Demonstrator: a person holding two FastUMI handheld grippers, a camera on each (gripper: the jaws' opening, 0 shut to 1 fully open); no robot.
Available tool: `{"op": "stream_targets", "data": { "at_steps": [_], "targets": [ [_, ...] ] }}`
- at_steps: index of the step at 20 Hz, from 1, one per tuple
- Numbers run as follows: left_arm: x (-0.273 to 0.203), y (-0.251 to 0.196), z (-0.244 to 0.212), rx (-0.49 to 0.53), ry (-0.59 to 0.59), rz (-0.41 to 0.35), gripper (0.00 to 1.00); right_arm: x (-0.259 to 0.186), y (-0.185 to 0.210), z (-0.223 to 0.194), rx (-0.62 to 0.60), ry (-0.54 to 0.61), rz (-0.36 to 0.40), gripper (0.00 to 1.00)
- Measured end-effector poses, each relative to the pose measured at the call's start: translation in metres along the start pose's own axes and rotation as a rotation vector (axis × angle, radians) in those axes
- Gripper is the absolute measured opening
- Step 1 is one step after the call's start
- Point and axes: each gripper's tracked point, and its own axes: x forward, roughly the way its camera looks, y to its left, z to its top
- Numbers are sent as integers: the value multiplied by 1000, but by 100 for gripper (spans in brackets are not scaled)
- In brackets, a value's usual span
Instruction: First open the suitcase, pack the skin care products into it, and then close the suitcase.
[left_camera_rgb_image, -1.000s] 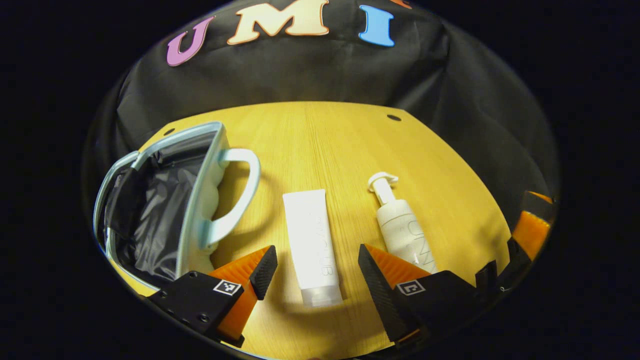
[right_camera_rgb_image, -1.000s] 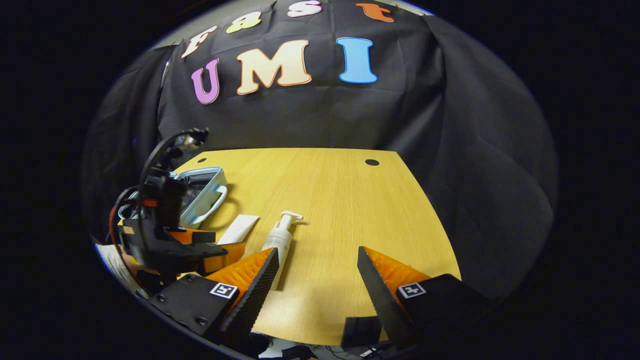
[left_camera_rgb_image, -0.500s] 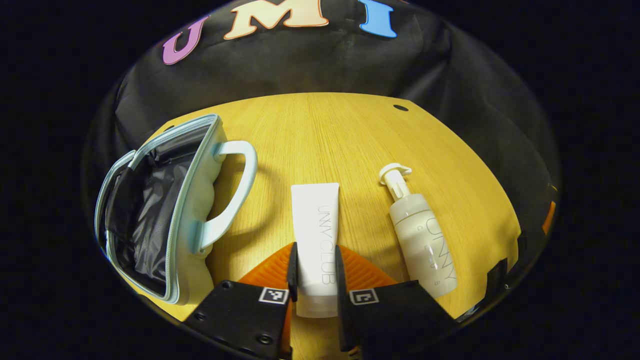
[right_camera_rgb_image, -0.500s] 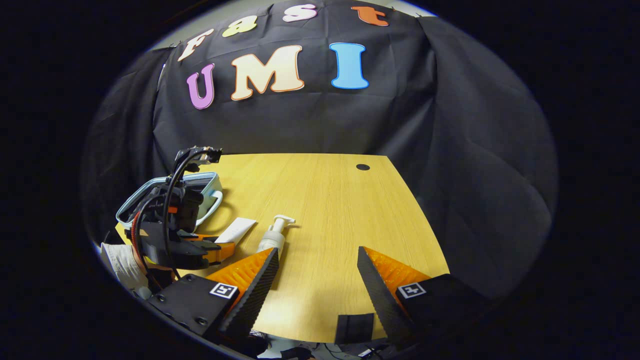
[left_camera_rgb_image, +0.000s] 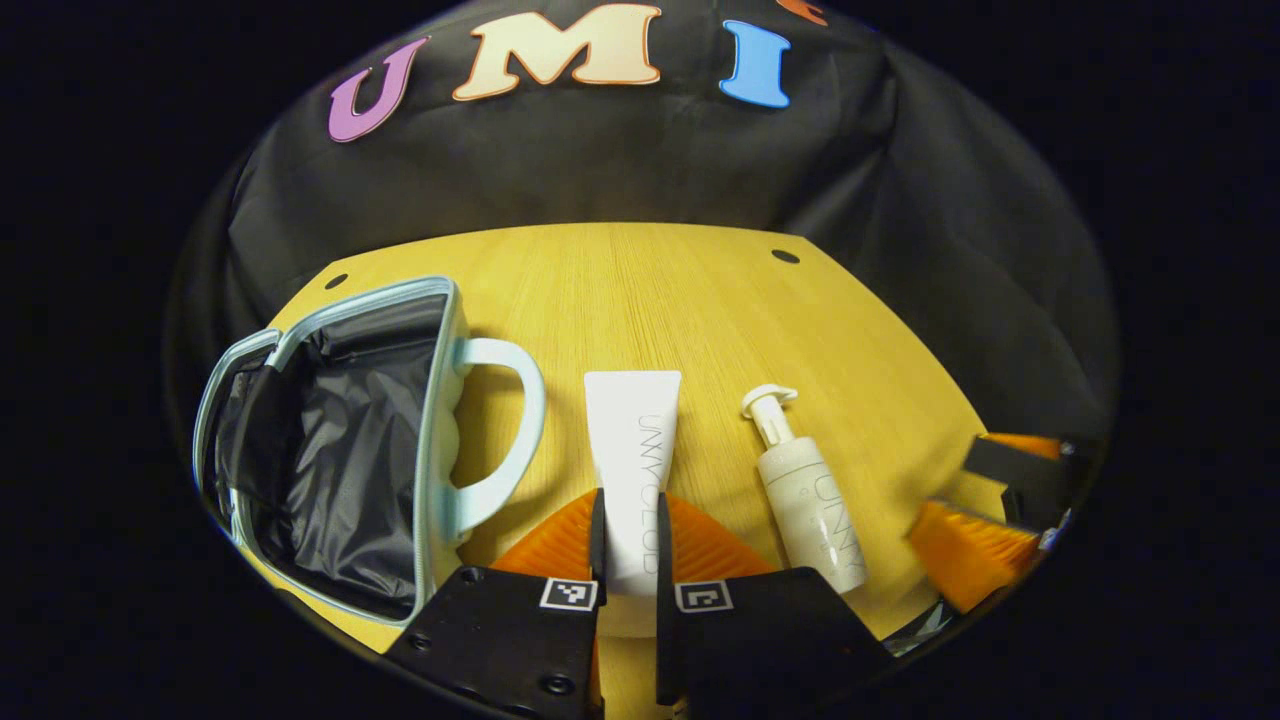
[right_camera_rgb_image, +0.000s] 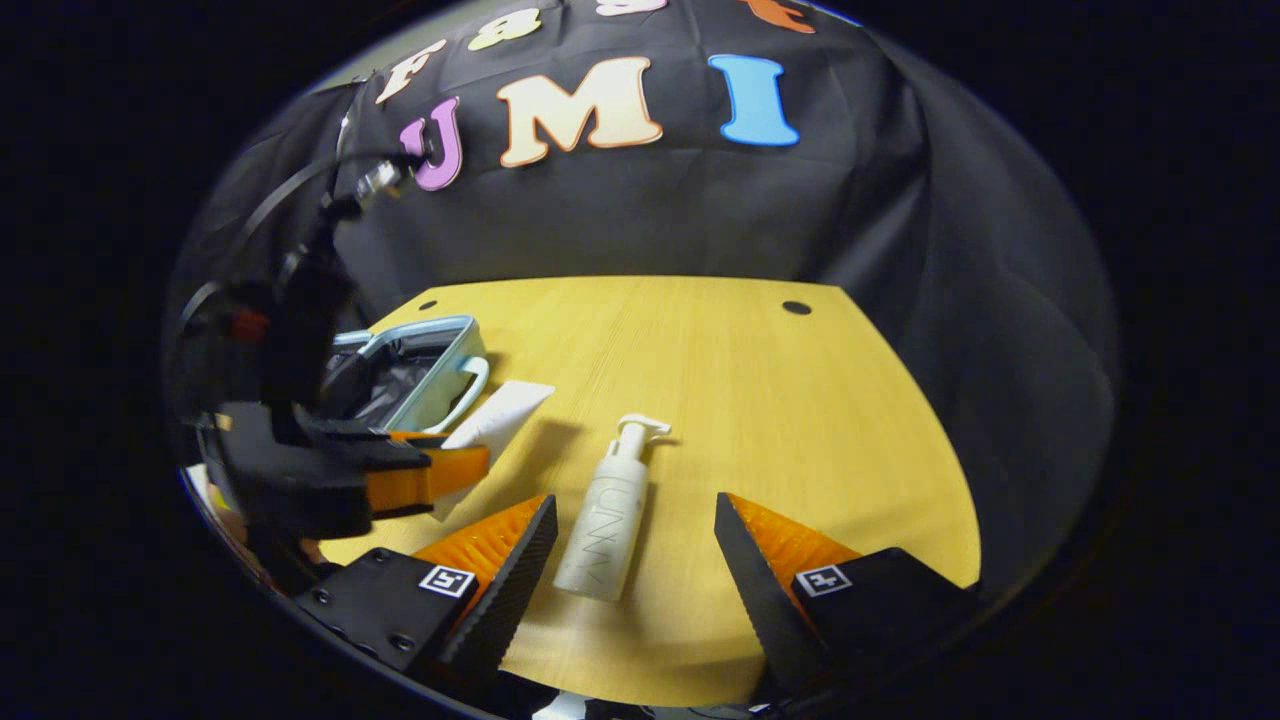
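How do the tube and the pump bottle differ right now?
The tube is flat and squared at its far end; the pump bottle is round with a pump head. The left gripper is shut on the tube, while the pump bottle lies free between the open right gripper's fingers. Both are white.

Brand lettering on tube (left_camera_rgb_image: 632, 450), pump bottle (left_camera_rgb_image: 810, 505)

black tool (left_camera_rgb_image: 630, 560) housings, square coded tags, screws; looping cables

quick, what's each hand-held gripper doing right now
Left hand-held gripper: shut on the tube.
Right hand-held gripper: open, holding nothing, bottle lying between its fingers.
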Motion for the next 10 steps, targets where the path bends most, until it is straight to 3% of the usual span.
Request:
{"op": "stream_targets", "data": {
  "at_steps": [1, 5, 7, 9, 10],
  "targets": [
    [-6, 1, 6, -1, -15, -3, 17, 10, 4, -9, -10, 30, 1, 100],
    [-34, 4, 25, 15, -67, -4, 14, 37, 13, -42, 6, 137, 1, 100],
    [-48, 6, 34, 18, -93, 1, 13, 38, 19, -60, 47, 211, 12, 95],
    [-59, 11, 39, 15, -108, 16, 13, 46, 21, -56, 36, 217, 21, 63],
    [-62, 17, 43, 10, -118, 27, 13, 44, 19, -56, 18, 218, 27, 58]
  ]
}}
